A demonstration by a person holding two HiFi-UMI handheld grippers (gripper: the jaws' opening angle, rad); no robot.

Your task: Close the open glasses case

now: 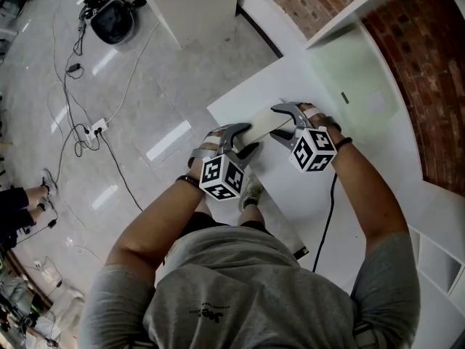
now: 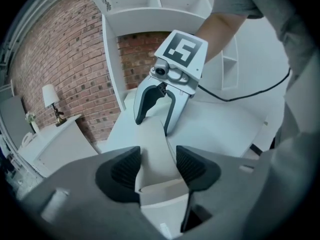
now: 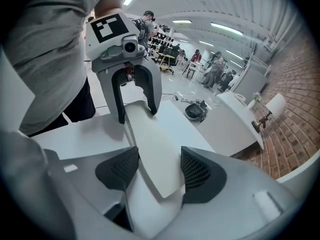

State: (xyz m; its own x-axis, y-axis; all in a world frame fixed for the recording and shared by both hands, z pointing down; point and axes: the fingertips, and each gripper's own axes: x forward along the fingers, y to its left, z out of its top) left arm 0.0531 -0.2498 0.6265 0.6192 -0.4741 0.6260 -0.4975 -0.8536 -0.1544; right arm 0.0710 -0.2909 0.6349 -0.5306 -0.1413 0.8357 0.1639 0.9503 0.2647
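Note:
A white glasses case (image 1: 263,126) lies on the white table (image 1: 356,217), with a gripper at each end. My left gripper (image 1: 245,139) holds the near-left end; in the left gripper view its pads (image 2: 131,168) sit against both sides of the case (image 2: 156,146). My right gripper (image 1: 277,122) holds the far-right end, and its pads (image 3: 196,170) touch the edges of the case's flat lid (image 3: 150,144). Each gripper shows in the other's view, straddling the far end: the right gripper (image 2: 153,125) and the left gripper (image 3: 136,115). Whether the lid lies flush, I cannot tell.
A black cable (image 1: 325,224) runs over the table by the right arm. White shelving (image 1: 356,57) and a brick wall (image 1: 429,86) stand to the right. The table's left edge (image 1: 232,100) drops to a floor with cables (image 1: 80,126). A lamp (image 2: 51,100) stands on a side cabinet.

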